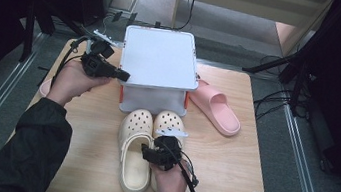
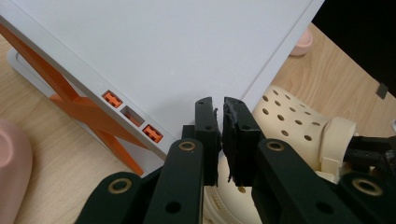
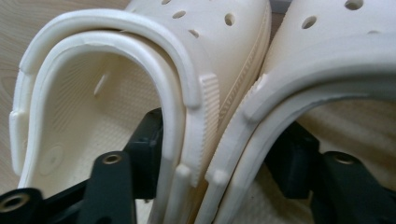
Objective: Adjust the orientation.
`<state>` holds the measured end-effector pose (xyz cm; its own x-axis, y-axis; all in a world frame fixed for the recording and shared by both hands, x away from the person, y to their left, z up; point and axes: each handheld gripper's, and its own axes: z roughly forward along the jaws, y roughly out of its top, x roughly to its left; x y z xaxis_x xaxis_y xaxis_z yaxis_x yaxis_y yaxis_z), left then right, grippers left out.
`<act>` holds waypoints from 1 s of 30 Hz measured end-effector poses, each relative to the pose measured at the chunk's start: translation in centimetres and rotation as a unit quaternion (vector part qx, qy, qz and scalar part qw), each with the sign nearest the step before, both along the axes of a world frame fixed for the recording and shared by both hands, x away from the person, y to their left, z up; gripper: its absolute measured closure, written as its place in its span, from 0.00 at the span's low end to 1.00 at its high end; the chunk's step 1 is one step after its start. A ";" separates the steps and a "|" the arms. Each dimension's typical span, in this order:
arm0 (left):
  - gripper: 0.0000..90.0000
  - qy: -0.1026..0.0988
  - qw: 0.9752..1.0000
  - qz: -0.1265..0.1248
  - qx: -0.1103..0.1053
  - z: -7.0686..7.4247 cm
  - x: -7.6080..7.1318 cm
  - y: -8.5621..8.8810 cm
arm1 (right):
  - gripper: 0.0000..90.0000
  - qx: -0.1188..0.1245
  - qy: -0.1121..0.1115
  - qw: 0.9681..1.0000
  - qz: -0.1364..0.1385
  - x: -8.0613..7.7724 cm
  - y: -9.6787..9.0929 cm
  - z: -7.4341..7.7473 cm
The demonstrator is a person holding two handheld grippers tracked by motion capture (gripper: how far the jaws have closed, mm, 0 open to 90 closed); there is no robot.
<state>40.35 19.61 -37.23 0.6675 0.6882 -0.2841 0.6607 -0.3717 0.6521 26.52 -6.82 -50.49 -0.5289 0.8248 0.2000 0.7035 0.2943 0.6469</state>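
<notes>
Two cream clogs lie side by side, toes toward a white box with orange braces. My right gripper reaches down into their heel ends. In the right gripper view it has one jaw inside the left clog and the other inside the right clog, closed on the two touching inner walls. My left gripper is held level at the box's left side, shut and empty. In the left gripper view its fingertips sit just before the lid's corner.
A pink slide lies to the right of the box. Another pink slide peeks out behind my left hand at the table's left edge. The wooden table ends a little behind the box, with dark stands around it.
</notes>
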 end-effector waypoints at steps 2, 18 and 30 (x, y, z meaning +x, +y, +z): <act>0.94 0.000 1.000 0.000 -0.001 0.0 0.0 0.0 | 0.56 -0.007 0.004 1.000 0.000 0.1 0.0 0.2; 0.94 0.003 1.000 0.002 -0.004 0.0 0.0 0.1 | 0.73 -0.008 0.012 1.000 0.007 0.5 -2.2 2.0; 0.94 0.006 1.000 0.001 -0.005 -0.1 0.1 0.1 | 0.73 0.003 -0.018 1.000 0.012 4.1 -2.1 5.1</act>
<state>40.44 19.74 -37.29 0.6631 0.6864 -0.2987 0.6687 -0.3637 0.6486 30.65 -8.91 -45.41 -0.5548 0.8109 0.1864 0.6733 0.3060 0.6731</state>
